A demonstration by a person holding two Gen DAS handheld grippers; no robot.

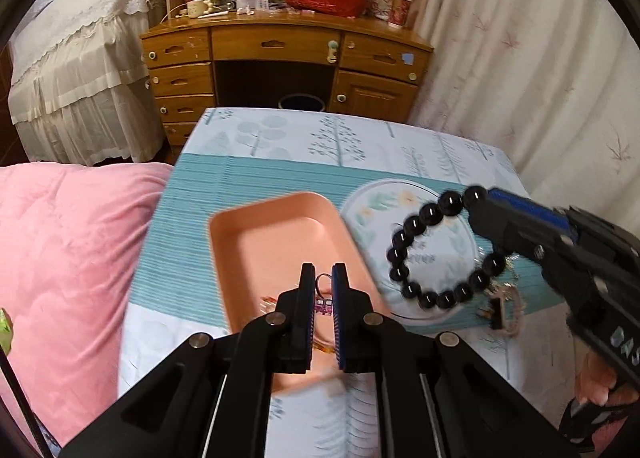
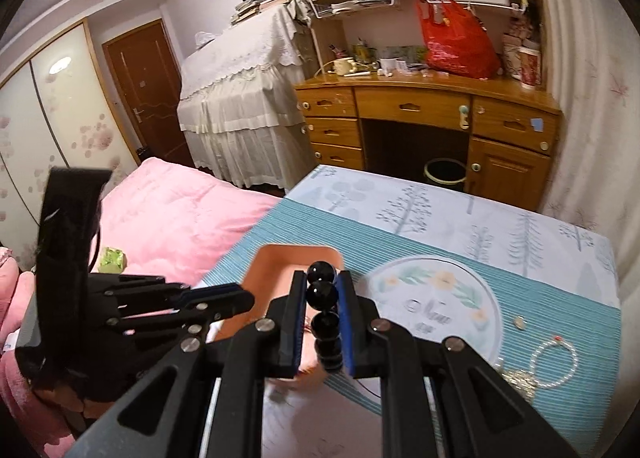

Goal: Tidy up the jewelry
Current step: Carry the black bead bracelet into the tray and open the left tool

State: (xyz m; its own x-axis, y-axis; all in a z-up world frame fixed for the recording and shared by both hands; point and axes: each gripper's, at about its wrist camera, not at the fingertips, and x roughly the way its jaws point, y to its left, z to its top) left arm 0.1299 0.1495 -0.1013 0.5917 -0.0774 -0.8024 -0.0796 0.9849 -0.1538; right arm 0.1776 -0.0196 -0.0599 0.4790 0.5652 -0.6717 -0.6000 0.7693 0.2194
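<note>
A peach tray point(image 1: 272, 234) lies on the patterned table cloth; it also shows in the right wrist view point(image 2: 276, 262). My right gripper point(image 1: 486, 198) is shut on a black bead bracelet point(image 1: 424, 258) and holds it in the air right of the tray; the beads sit between its fingers point(image 2: 322, 290). My left gripper point(image 1: 323, 272) hovers over the tray's near end, jaws a little apart, with small jewelry pieces point(image 1: 322, 304) lying in the tray between them. It looks empty. It also shows in the right wrist view point(image 2: 240, 300).
A pearl bracelet point(image 2: 554, 362), a silvery chain point(image 2: 516, 380) and a small ring point(image 2: 520, 323) lie on the cloth at the right. A pink quilt point(image 1: 68, 250) lies left of the table. A wooden desk point(image 1: 280, 54) and a bin point(image 1: 301, 102) stand beyond.
</note>
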